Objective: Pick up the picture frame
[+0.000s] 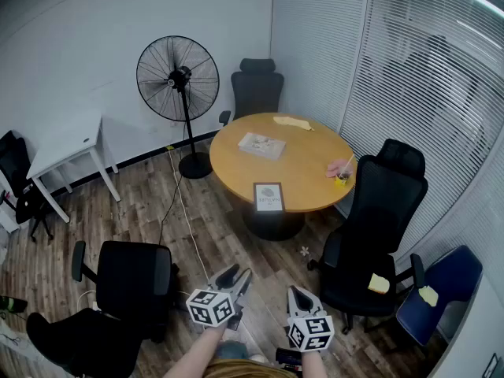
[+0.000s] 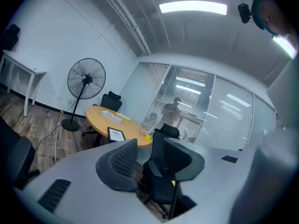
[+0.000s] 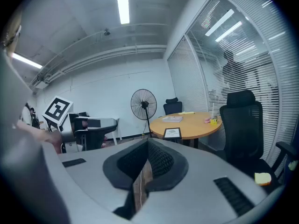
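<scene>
The picture frame [image 1: 268, 198] is a dark-rimmed frame with a white print. It stands upright near the front edge of the round wooden table [image 1: 307, 172], far ahead of both grippers. It also shows small in the left gripper view, picture frame [image 2: 116, 134], and in the right gripper view, picture frame [image 3: 172, 133]. My left gripper [image 1: 239, 275] is held low over the wooden floor, jaws apart, nothing between them [image 2: 148, 146]. My right gripper [image 1: 296, 291] is beside it, its pads meeting at the tips with nothing held [image 3: 147, 143].
Black office chairs stand at the near left [image 1: 134, 278], at the table's right [image 1: 378, 235] and behind it [image 1: 257, 89]. A pedestal fan [image 1: 178, 77], a white desk [image 1: 67, 148], a blue chair [image 1: 441, 290], a book [image 1: 261, 145] and a yellow cup [image 1: 342, 178] are also in view.
</scene>
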### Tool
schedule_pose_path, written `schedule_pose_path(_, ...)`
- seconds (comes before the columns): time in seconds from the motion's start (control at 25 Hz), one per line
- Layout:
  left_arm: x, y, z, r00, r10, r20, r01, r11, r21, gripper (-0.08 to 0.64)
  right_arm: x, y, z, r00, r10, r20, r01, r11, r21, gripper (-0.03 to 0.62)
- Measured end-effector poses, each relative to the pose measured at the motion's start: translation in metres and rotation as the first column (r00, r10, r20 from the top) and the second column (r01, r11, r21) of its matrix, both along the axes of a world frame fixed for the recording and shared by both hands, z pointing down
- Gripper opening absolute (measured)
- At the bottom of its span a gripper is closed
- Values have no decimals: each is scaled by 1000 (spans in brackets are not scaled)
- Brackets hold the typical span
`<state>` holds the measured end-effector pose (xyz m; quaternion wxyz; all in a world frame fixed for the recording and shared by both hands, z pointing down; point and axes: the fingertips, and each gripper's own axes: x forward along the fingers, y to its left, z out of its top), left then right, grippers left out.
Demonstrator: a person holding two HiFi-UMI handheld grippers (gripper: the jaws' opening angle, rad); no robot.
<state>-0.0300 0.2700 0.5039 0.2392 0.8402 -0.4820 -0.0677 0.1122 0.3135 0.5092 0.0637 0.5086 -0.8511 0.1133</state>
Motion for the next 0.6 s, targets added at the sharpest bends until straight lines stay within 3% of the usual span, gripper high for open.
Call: schedule_pose_path(0.6,-7,-13,-8,1000,6,-13,-6,1000,18,186,2,-14,-2,997,-24,69,25,1000,-13,12)
